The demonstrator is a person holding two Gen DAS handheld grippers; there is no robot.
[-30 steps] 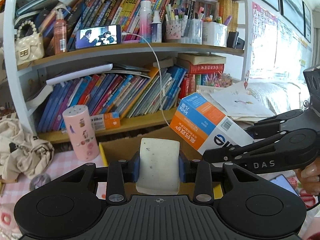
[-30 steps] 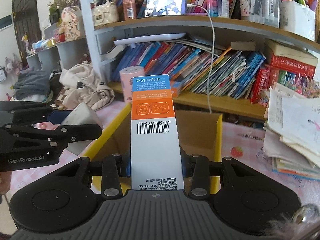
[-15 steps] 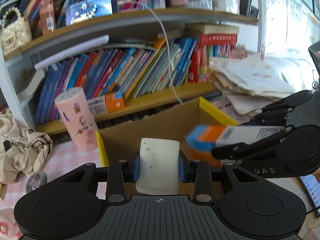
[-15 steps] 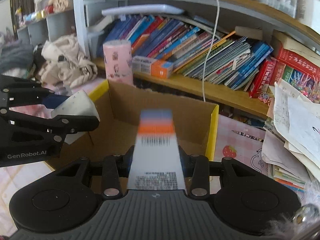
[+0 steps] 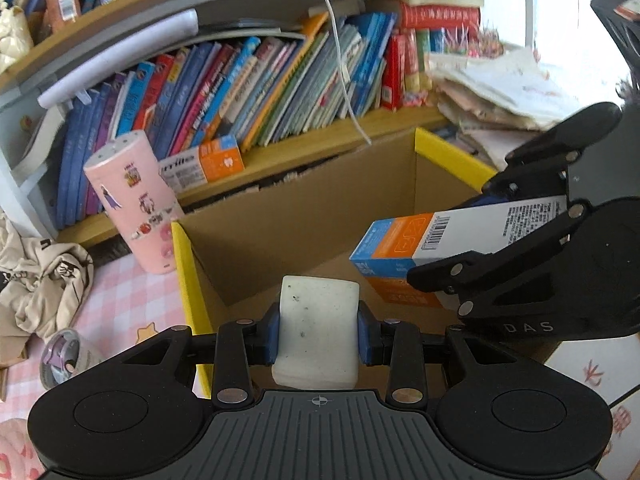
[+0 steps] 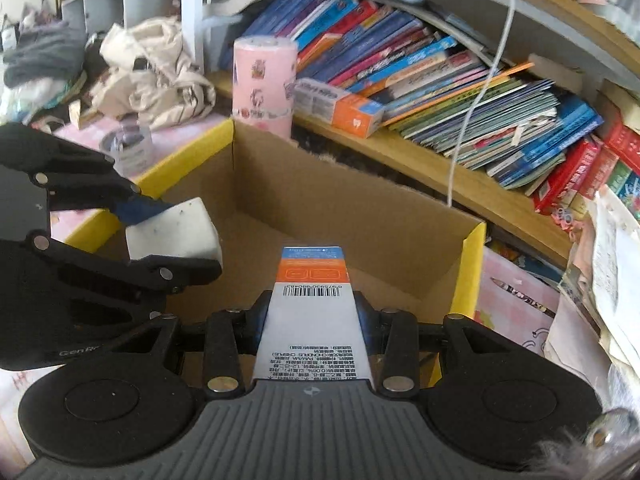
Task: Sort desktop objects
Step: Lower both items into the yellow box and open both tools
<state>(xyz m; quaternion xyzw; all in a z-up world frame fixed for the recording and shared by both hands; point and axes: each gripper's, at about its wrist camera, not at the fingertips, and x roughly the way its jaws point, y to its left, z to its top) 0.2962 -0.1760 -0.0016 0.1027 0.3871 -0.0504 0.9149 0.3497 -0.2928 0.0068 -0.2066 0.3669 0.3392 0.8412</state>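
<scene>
Two grippers, left gripper (image 5: 319, 326) and right gripper (image 6: 312, 320), are showing; one white eraser (image 5: 318, 332), one toothpaste box (image 6: 311, 312), one cardboard box (image 6: 360, 220), and one pink canister (image 5: 132, 204) are sitting in view.

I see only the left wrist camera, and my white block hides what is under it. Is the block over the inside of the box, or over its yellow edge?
Observer: In the right wrist view, the white block in the left gripper appears past the yellow edge, over the inside of the cardboard box.
Operator: Does the right gripper hold the carton on both sides?
Observer: Yes, the right gripper presses the carton from both sides.
Operator: What lies right of the box?
Observer: A thin pencil-like stick on the pink cloth.
</scene>
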